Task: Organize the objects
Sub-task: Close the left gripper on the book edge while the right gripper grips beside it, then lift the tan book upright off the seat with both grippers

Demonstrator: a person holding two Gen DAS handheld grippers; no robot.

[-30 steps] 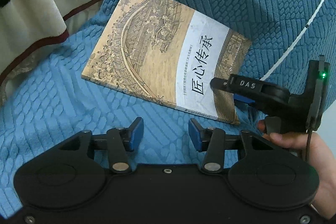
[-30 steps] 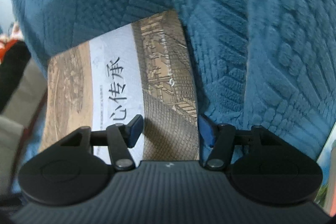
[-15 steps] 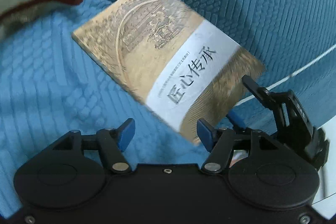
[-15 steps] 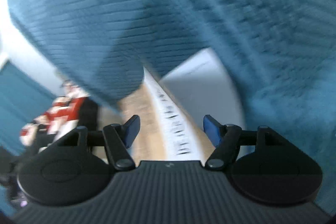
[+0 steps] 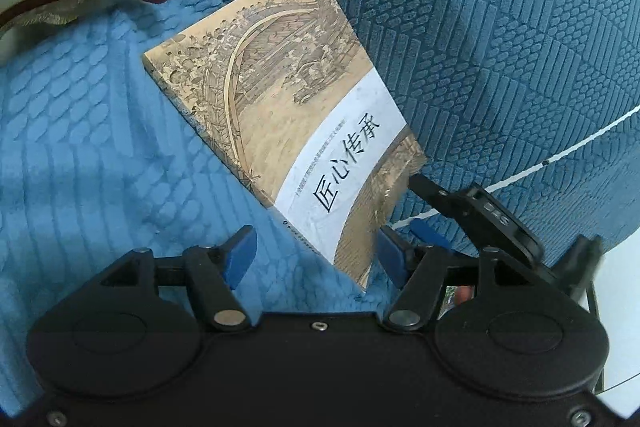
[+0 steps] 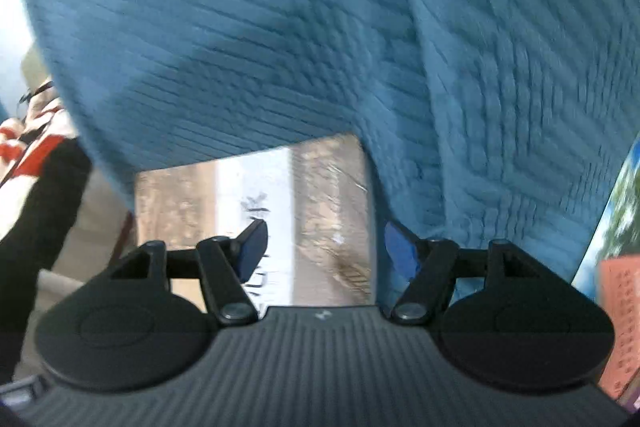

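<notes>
both grippers, left gripper (image 5: 312, 259) & right gripper (image 6: 322, 247), jaws apart, gripping nothing; book (image 5: 288, 123) leans on sofa cushion (image 5: 500, 47). straddle its corner w/ the left before you clamp.

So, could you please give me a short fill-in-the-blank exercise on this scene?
1. The book lies on a textured cover coloured ____.
2. The white band across the book's front bears lettering coloured ____.
3. The left gripper has its jaws ____, with the book's near corner between them.
4. The right gripper has finger pads coloured ____.

Missing words: blue; black; open; blue
</notes>
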